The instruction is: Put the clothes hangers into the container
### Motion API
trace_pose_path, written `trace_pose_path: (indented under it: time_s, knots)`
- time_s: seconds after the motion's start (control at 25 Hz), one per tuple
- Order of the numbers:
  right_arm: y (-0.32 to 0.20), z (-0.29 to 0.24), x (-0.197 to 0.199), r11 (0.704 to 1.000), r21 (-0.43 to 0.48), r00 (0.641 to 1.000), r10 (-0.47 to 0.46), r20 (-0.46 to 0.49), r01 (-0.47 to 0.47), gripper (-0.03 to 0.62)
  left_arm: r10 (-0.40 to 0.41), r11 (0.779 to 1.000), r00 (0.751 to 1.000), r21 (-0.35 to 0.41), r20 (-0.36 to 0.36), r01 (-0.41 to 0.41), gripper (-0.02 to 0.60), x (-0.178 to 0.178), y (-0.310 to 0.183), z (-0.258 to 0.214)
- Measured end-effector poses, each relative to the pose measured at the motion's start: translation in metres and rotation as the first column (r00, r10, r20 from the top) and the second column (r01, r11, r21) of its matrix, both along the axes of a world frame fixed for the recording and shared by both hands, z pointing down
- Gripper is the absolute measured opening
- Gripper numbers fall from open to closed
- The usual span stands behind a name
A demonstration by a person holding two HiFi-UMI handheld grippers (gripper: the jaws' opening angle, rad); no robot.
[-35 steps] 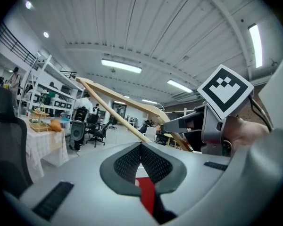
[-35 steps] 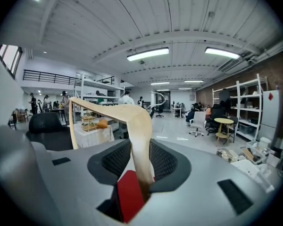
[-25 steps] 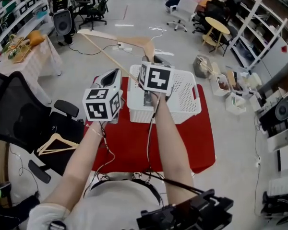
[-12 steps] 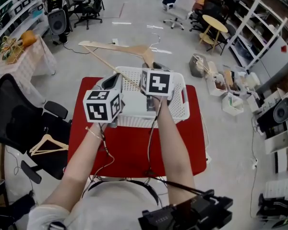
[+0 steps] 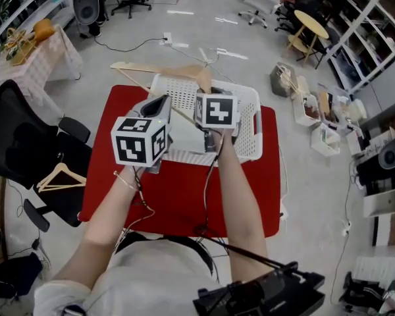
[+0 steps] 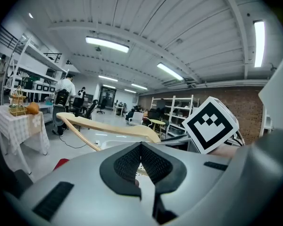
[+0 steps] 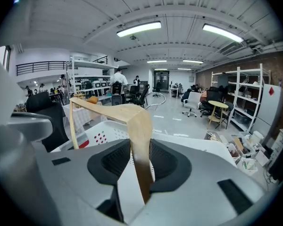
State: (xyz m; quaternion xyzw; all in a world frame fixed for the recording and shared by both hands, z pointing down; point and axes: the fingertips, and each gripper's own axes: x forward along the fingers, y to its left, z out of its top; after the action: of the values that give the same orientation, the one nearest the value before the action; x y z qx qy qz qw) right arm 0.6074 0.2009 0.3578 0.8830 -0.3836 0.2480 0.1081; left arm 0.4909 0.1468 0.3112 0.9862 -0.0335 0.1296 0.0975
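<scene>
Red table (image 5: 184,203) in a busy lab, with the white container (image 5: 247,147) on its far side. My right gripper (image 7: 140,161) is clamped on the wooden hanger (image 5: 161,71), which sits above the container's far-left rim. The left gripper (image 6: 141,161) is pinched together on nothing. Looks like the drop-off step to me: next I lower the hanger inside and let go.

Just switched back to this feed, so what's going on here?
A person is working with two handheld grippers. The right gripper is shut on a wooden hanger, holding it over the white basket on the red mat, not yet dropped in. The left gripper sits beside it, jaws together on nothing. A second hanger lies on the black chair to the left.
</scene>
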Motion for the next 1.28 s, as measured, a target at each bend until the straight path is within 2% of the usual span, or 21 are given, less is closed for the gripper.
trace_pose_path:
  time_s: [0.4, 0.64, 0.76, 0.92, 1.28]
  knots:
    - [0.013, 0.044, 0.007, 0.997, -0.06, 0.994, -0.035, 0.103, 0.041, 0.135, 0.003, 1.0, 1.0, -0.004, 0.022, -0.003, 0.0, 0.016, 0.011, 0.011]
    - [0.007, 0.05, -0.001, 0.996, -0.048, 0.985, -0.066, 0.162, 0.075, 0.137, 0.017, 1.0, 0.999, -0.003, 0.036, -0.017, 0.0, 0.017, 0.012, 0.014]
    - [0.02, 0.055, 0.011, 0.997, -0.062, 0.983, -0.032, 0.179, 0.044, 0.14, 0.02, 1.0, 0.999, -0.001, 0.044, -0.02, 0.0, 0.025, 0.017, 0.014]
    - [0.018, 0.053, 0.011, 0.998, -0.053, 0.984, -0.036, 0.176, 0.046, 0.172, 0.025, 1.0, 0.999, 0.001, 0.048, -0.025, 0.0, 0.028, 0.017, 0.014]
    - [0.016, 0.039, 0.014, 1.0, -0.021, 0.991, 0.007, 0.132, -0.004, 0.181, 0.028, 1.0, 0.999, -0.006, 0.046, -0.028, 0.0, 0.021, 0.008, 0.016]
